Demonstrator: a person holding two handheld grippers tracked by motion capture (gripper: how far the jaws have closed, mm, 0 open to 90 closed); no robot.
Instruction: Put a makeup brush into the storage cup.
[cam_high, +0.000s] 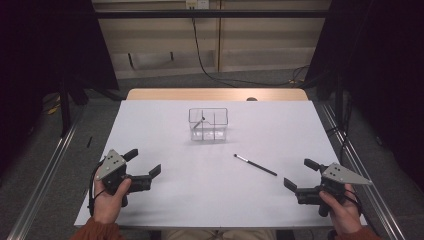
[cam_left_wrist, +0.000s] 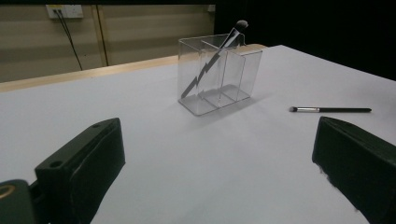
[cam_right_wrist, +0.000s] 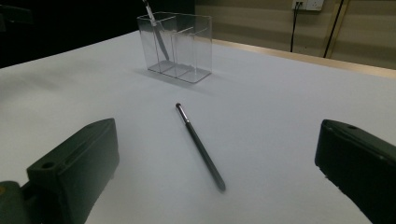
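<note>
A clear divided organizer stands at frame centre, one brush leaning inside. A slim black brush lies unobstructed right of centre. Left gripper and right gripper: jaws spread, empty.

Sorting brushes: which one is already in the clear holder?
The grey-handled brush leaning in the holder's left compartment; the black brush lies flat on the table.

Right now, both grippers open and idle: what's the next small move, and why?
Probably bring the right gripper forward over the loose brush and line its jaws across the handle. The brush lies flat on the table, nearer the right hand, while another brush already leans in the clear holder, so it likely belongs there too.
</note>
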